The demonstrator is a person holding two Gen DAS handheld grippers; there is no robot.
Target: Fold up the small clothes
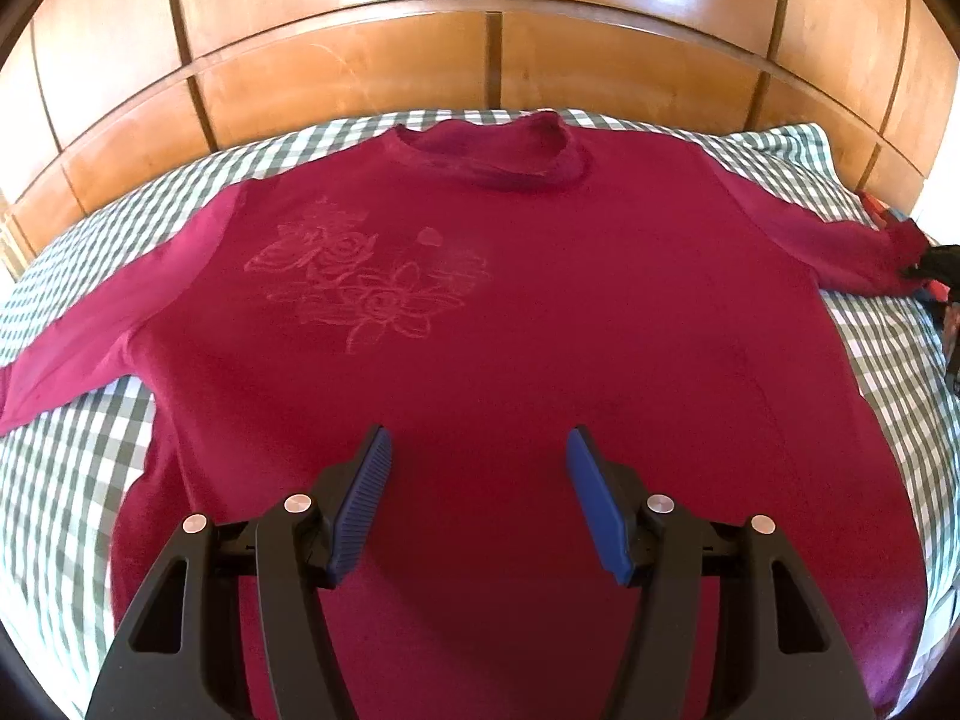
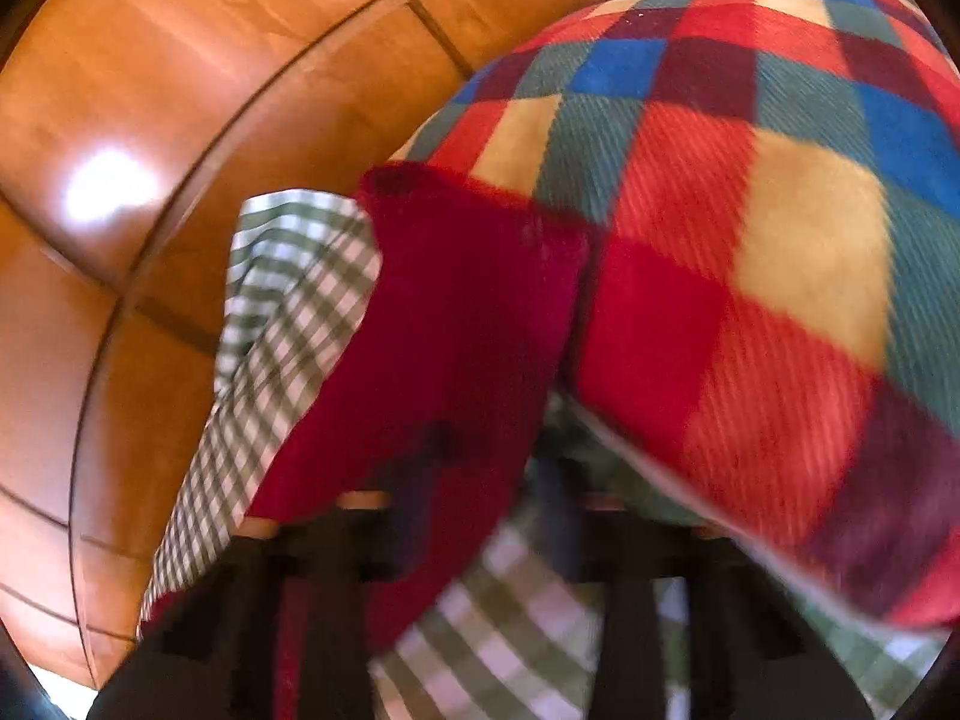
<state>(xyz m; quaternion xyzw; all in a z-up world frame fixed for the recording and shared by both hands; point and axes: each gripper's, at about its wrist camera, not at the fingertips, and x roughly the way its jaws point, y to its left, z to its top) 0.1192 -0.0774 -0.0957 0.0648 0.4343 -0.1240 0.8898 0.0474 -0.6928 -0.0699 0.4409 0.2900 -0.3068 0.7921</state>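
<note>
Right wrist view: blurred right gripper (image 2: 480, 516) at red sleeve (image 2: 444, 324), grip unclear.

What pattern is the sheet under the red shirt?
Green-and-white gingham check on the sheet; clearest in the left wrist view.

Setting: a home bedroom. Indicators: a bed covered with a green-and-white checked sheet (image 1: 66, 480), a panelled wooden headboard (image 1: 360, 72) behind it, and a multicoloured checked blanket (image 2: 750, 240) at the bed's side
</note>
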